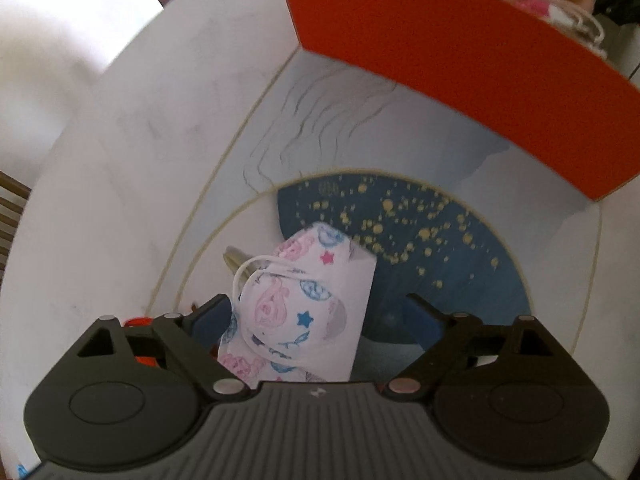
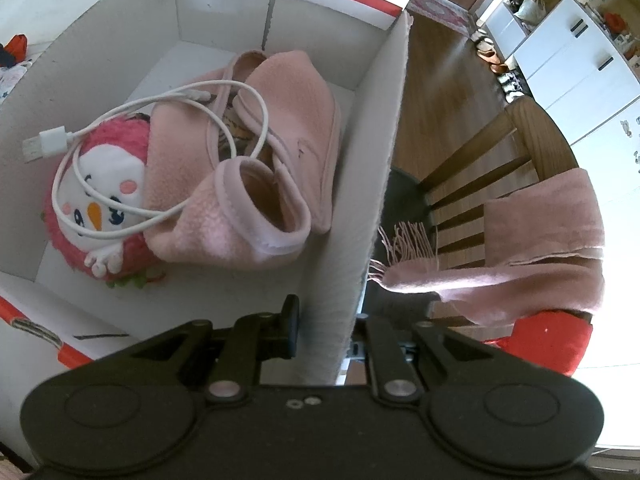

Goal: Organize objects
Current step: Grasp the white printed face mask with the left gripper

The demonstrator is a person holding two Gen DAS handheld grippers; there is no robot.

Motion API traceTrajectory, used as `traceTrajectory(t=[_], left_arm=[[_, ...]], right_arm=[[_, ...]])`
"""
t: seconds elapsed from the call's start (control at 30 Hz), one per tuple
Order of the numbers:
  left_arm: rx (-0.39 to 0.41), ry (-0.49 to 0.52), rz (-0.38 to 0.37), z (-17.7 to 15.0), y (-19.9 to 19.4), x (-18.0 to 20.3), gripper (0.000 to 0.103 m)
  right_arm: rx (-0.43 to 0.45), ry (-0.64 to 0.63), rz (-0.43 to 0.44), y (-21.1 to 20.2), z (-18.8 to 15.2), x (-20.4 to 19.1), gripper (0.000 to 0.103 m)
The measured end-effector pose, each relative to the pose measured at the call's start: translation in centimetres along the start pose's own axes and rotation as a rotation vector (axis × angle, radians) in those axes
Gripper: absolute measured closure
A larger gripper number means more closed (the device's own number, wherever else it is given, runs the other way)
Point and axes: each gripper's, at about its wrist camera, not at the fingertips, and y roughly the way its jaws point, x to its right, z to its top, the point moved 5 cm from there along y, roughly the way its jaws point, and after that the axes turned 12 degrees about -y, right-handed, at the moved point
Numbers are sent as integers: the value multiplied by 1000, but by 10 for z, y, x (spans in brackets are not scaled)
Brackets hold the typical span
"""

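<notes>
The left tool (image 1: 320,312) points steeply down over the white counter (image 1: 120,160), its two fingers spread wide. Between them lies a folded child's face mask (image 1: 304,304), white with pink and blue cartoon prints and stars, its white ear loop (image 1: 250,276) curling on top; the left finger (image 1: 212,316) is just beside the mask's edge, the right finger (image 1: 428,320) stands clear of it, and neither presses on it. The mask rests on a round blue mat speckled with gold (image 1: 420,236) inside a pale printed placemat (image 1: 320,120). Beyond it rises the orange outer wall of a cardboard box (image 1: 440,60). The right tool (image 2: 328,332) straddles that box's white side wall (image 2: 360,200), its fingers drawn close on either side so that they pinch the wall. Inside the box lie a pink fleece garment (image 2: 280,152), a pink penguin plush toy (image 2: 100,188) and a coiled white USB cable (image 2: 160,120) draped across both. Outside the box, in the right wrist view, a pink fringed scarf (image 2: 540,248) hangs over a wooden chair (image 2: 500,160), with something red (image 2: 552,340) below it, a wooden floor (image 2: 440,60) and white cabinets (image 2: 560,52) farther off.
</notes>
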Motion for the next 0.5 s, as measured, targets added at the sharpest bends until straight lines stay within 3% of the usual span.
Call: traceTrajectory(t=[0.2, 0.37, 0.47, 0.5], left_arm=[[-19, -55, -1, -2, 8, -9, 10], [16, -102, -21, -3, 2, -12, 12], [11, -125, -21, -4, 1, -14, 35], [13, -136, -26, -4, 1, -16, 37]], right_arm=[[-9, 2, 0, 1, 1, 0, 89], [-16, 2, 0, 4, 2, 1, 89], [-17, 1, 0, 5, 2, 1, 89], [-17, 2, 0, 5, 3, 0, 89]])
